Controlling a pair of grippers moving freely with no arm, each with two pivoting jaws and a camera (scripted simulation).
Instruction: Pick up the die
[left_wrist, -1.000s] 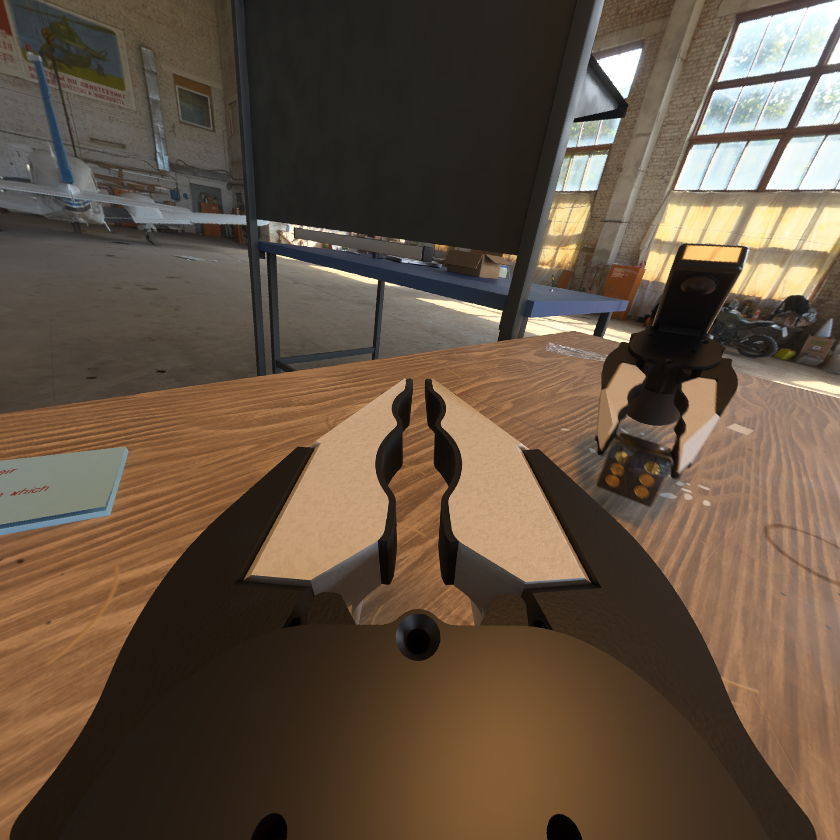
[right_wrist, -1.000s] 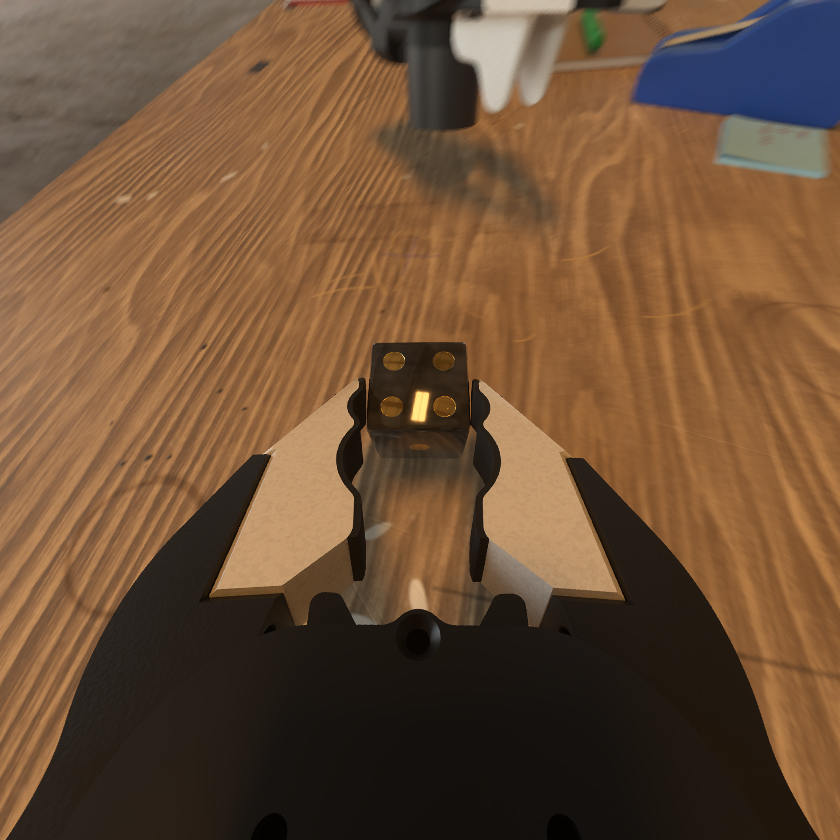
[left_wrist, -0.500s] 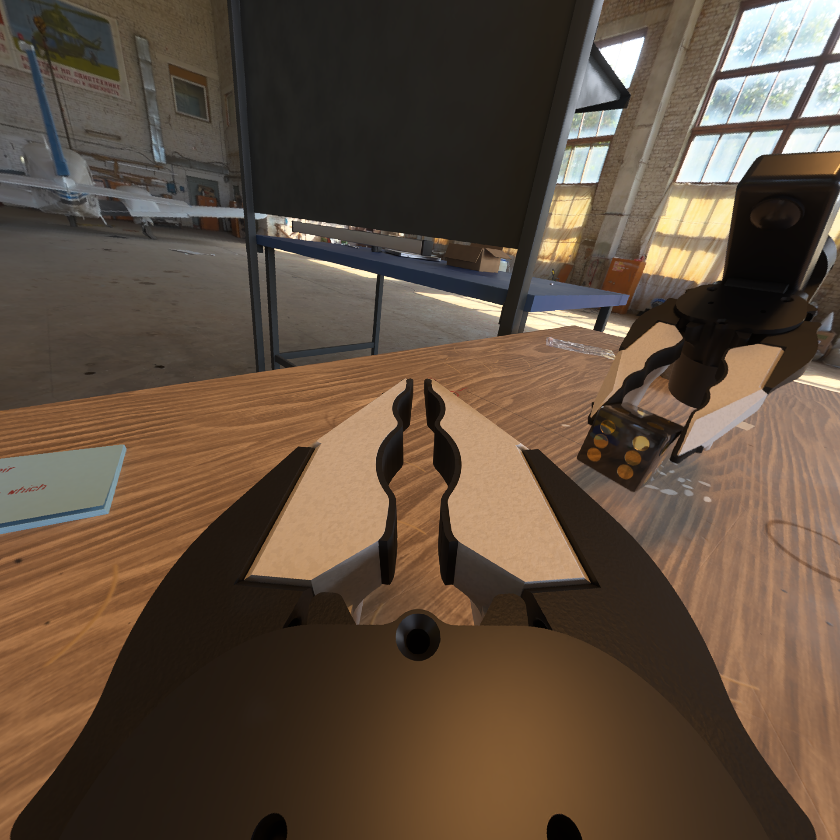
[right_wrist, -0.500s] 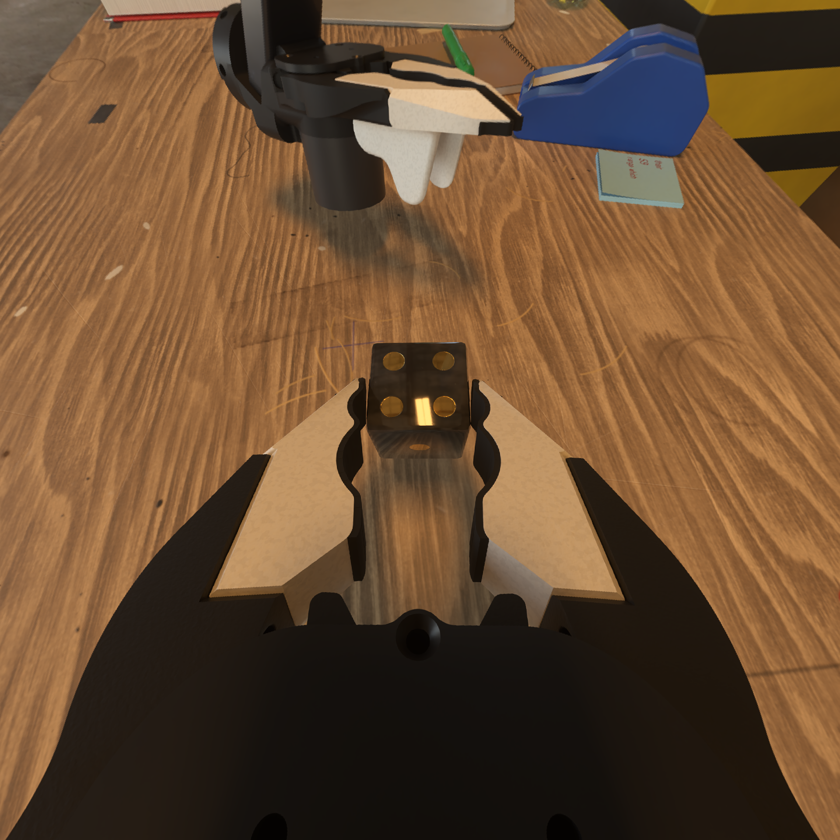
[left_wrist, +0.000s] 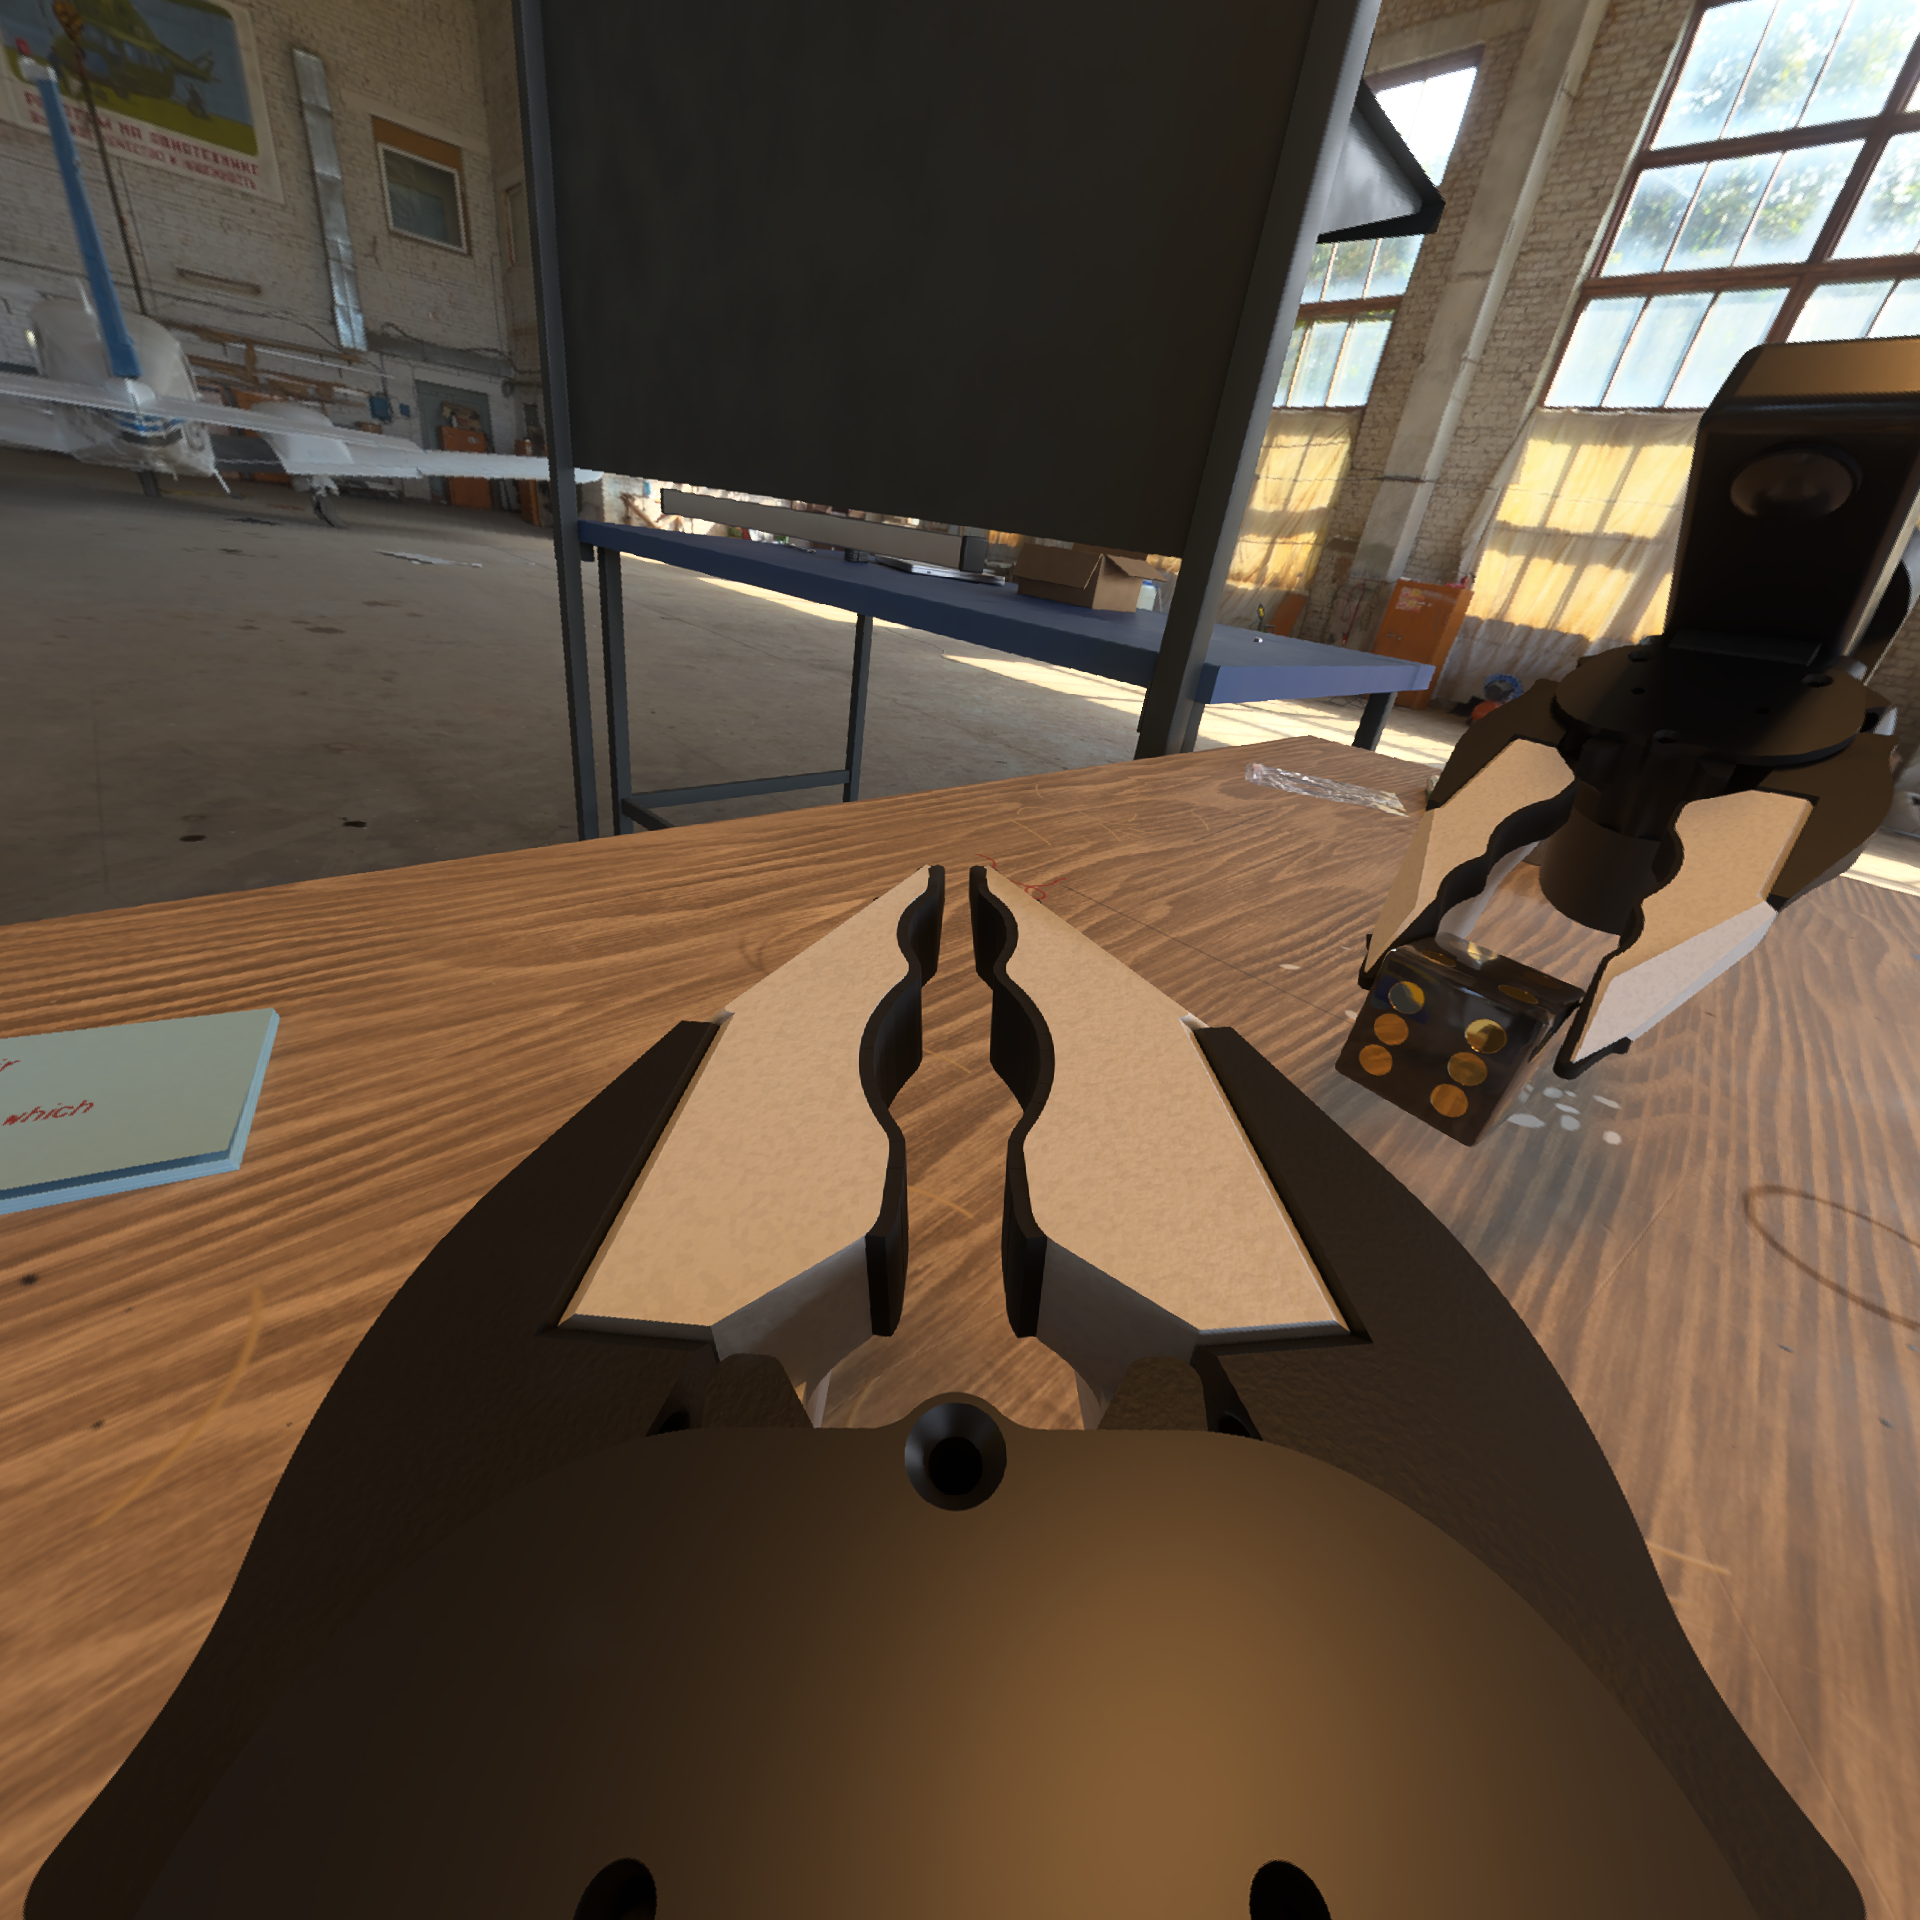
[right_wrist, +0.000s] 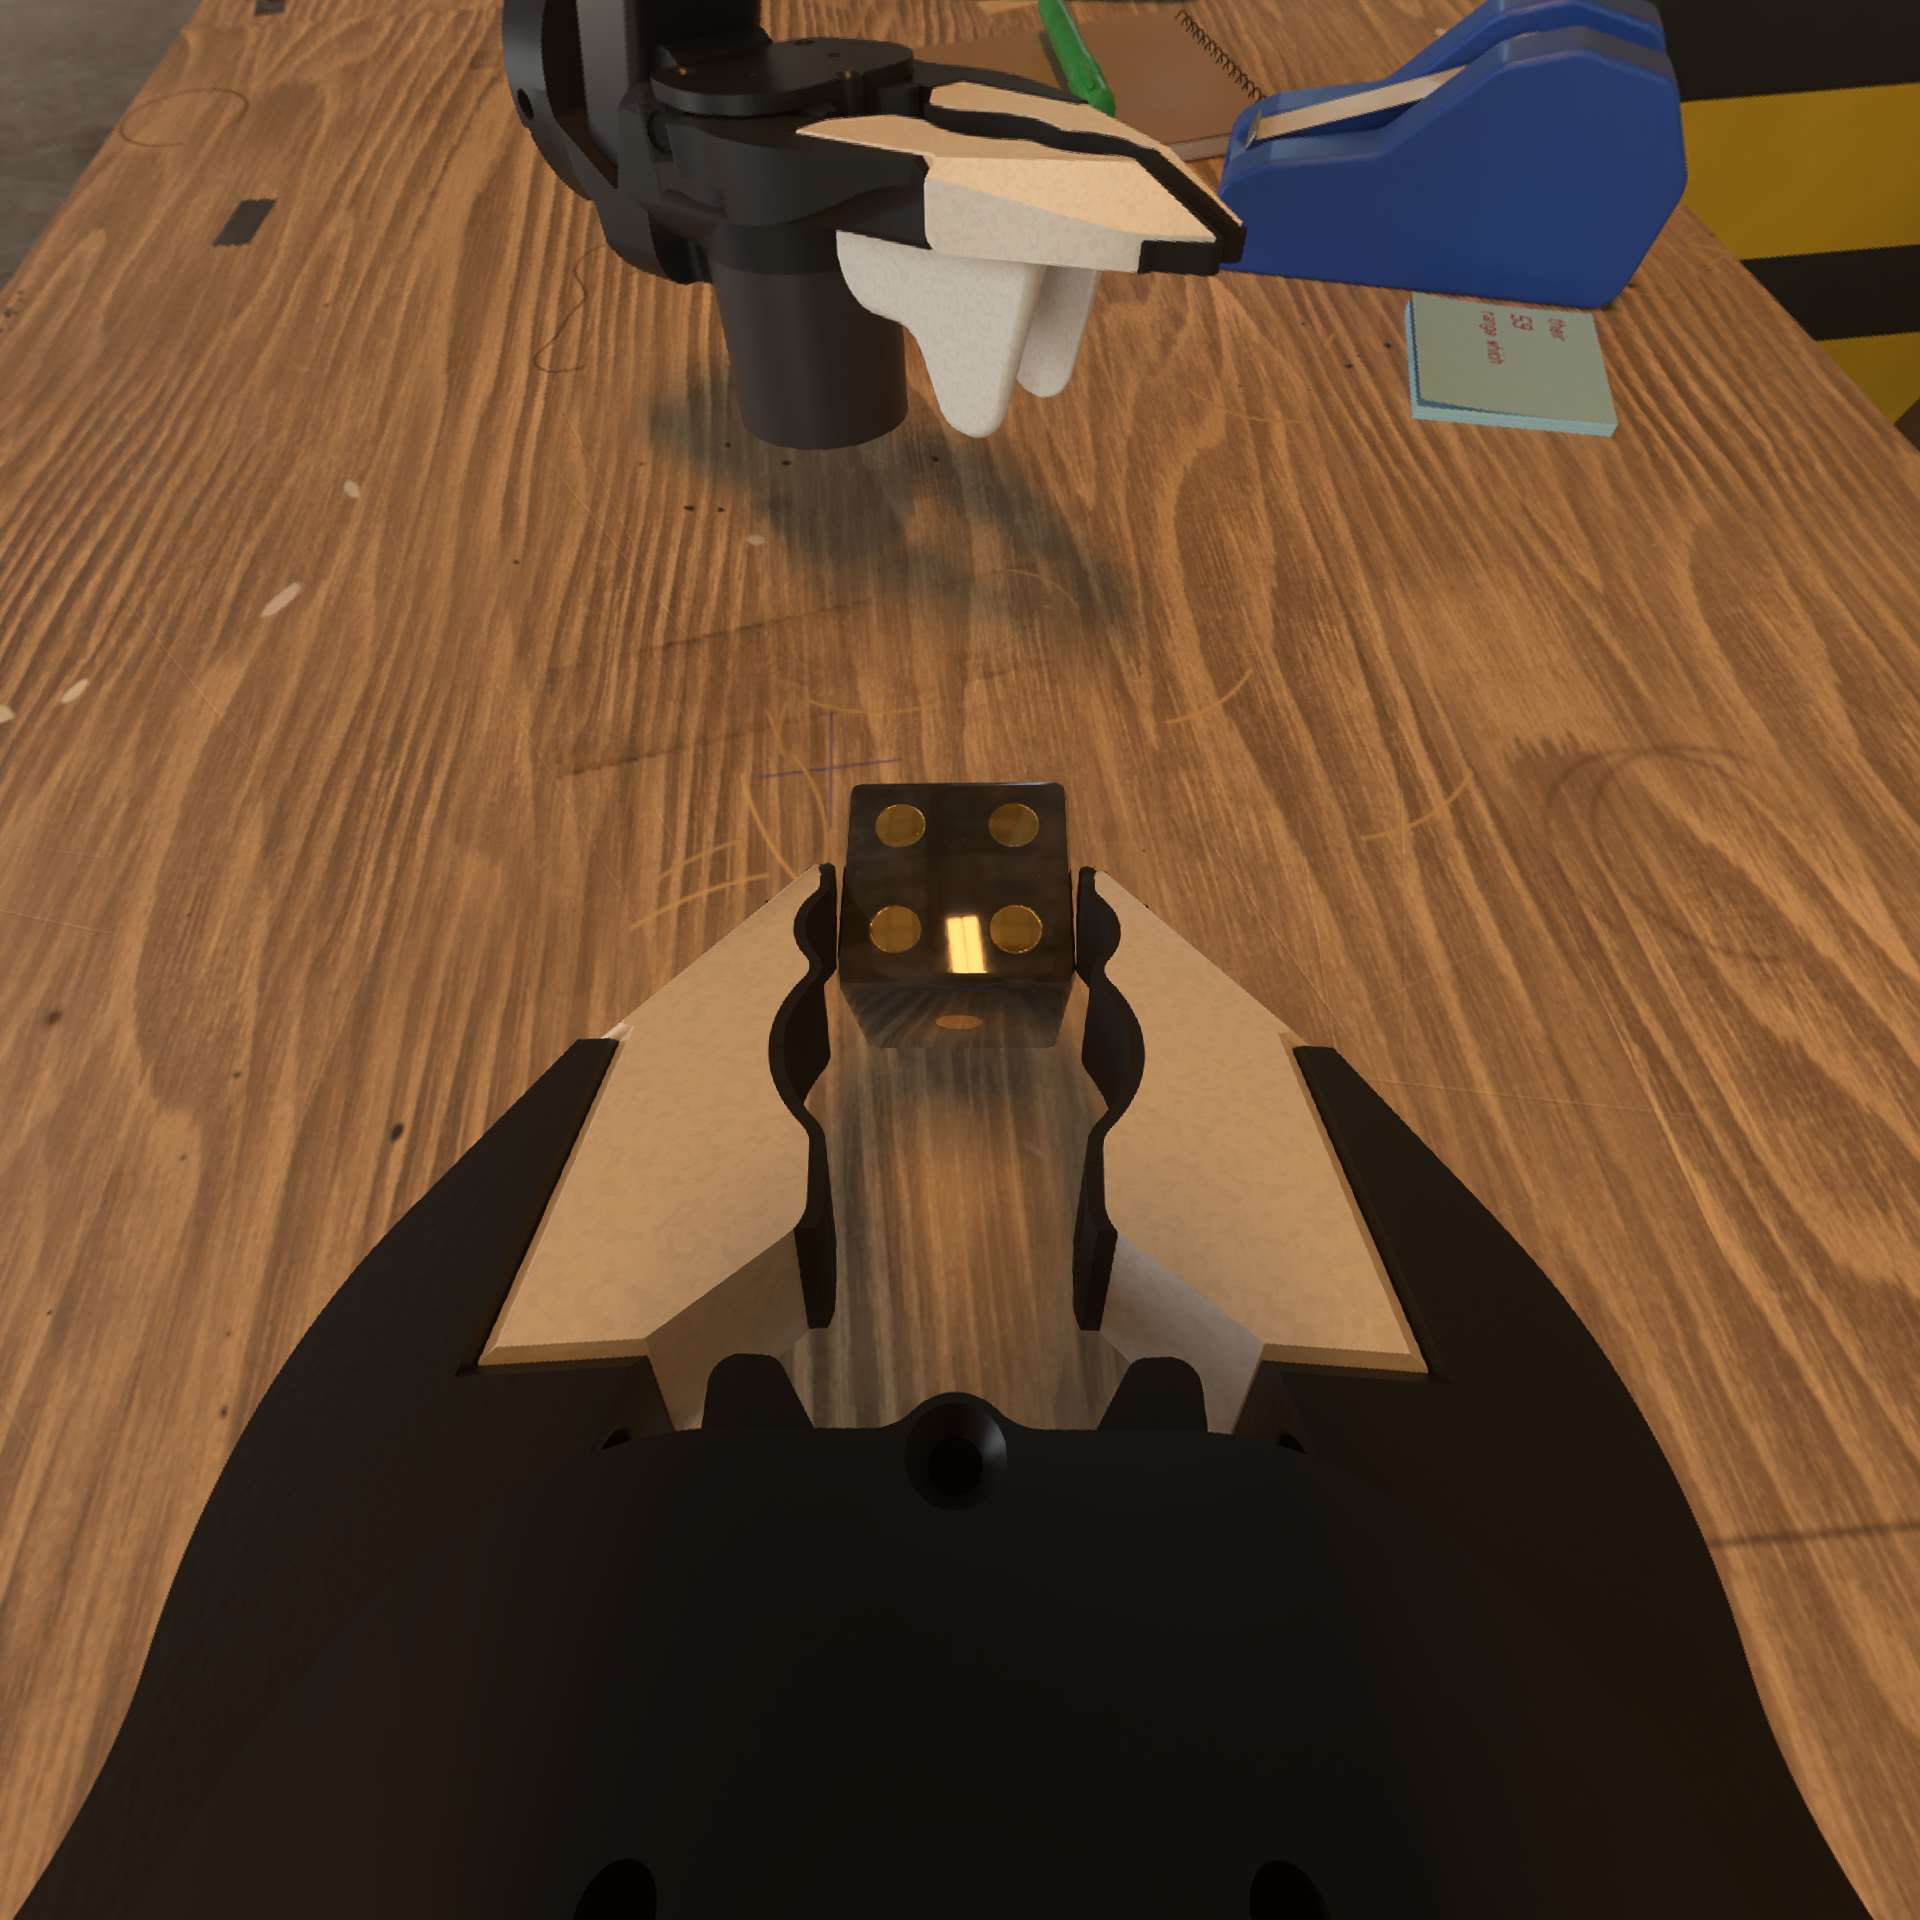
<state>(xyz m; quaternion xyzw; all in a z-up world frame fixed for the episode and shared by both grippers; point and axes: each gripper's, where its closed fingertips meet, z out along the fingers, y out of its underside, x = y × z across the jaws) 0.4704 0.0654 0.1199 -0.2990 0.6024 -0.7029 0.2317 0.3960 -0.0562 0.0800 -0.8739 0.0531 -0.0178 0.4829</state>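
Right wrist view shows the right gripper clamping the black die above the wooden table, 4 gold pips up, while the left gripper idles clenched, holding nothing.

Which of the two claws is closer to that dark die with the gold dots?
The right claw: it is shut on the die, holding it above the table. The left claw hangs apart, empty.

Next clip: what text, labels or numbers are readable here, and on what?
Pale blue note pad: red handwriting, not quoted here.
Wall poster: a line of red lettering, not quoted.
Die, held by the right gripper: gold pips only, four on the upper face.
Blue tape dispenser: no label visible.
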